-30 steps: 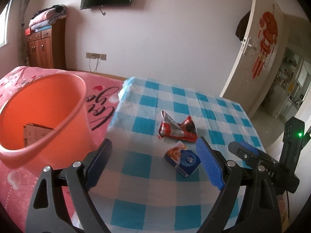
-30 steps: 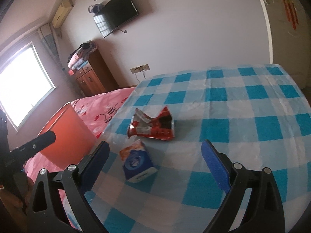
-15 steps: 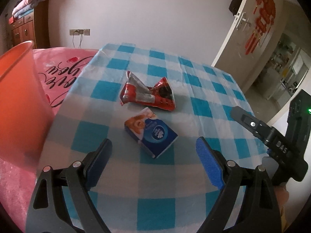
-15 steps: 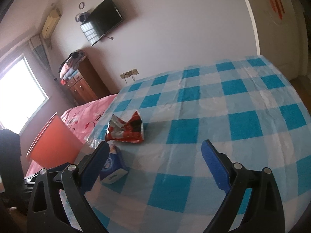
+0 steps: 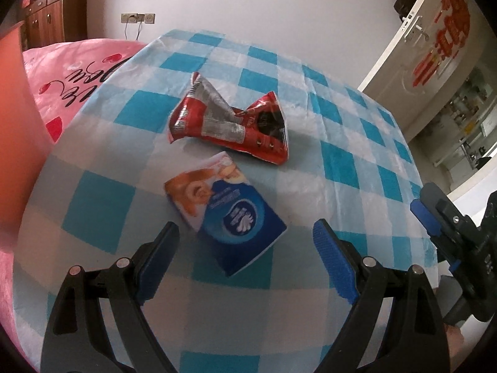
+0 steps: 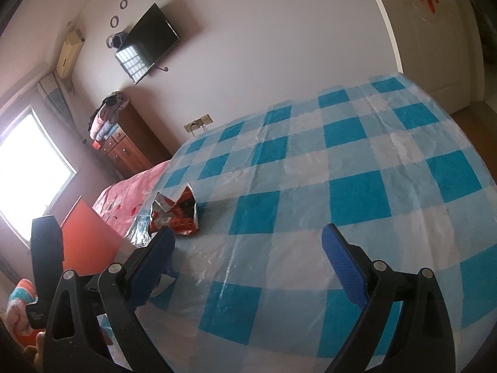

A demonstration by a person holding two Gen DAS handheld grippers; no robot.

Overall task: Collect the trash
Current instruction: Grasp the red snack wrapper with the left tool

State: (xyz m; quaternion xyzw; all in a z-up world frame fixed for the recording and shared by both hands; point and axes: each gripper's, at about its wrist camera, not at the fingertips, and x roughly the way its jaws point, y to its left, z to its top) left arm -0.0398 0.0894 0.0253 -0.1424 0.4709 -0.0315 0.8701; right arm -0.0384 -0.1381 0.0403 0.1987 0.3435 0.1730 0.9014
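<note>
A blue tissue pack point(image 5: 226, 214) lies flat on the blue-and-white checked tablecloth point(image 5: 357, 168). Just beyond it sits a crumpled red snack wrapper point(image 5: 230, 121). My left gripper point(image 5: 245, 227) hangs open close above the pack, with one finger on either side of its near end and neither pad touching it. My right gripper point(image 6: 248, 231) is open over bare cloth point(image 6: 341, 186), with nothing between its fingers. The wrapper point(image 6: 175, 216) lies just past its left fingertip. That finger hides the pack in the right wrist view. The right gripper point(image 5: 435, 217) also shows at the table's right edge.
An orange bin point(image 5: 15, 118) stands left of the table beside a pink bedspread point(image 5: 77, 62); the right wrist view shows the bin point(image 6: 90, 239) too. A wooden dresser point(image 6: 124, 146) and wall TV point(image 6: 146, 43) are behind. A white door point(image 5: 435, 31) stands at the right.
My left gripper has swung away from the orange bin and come down close over the tissue pack. In the right wrist view the wrapper has slid left and the pack has gone behind the left finger.
</note>
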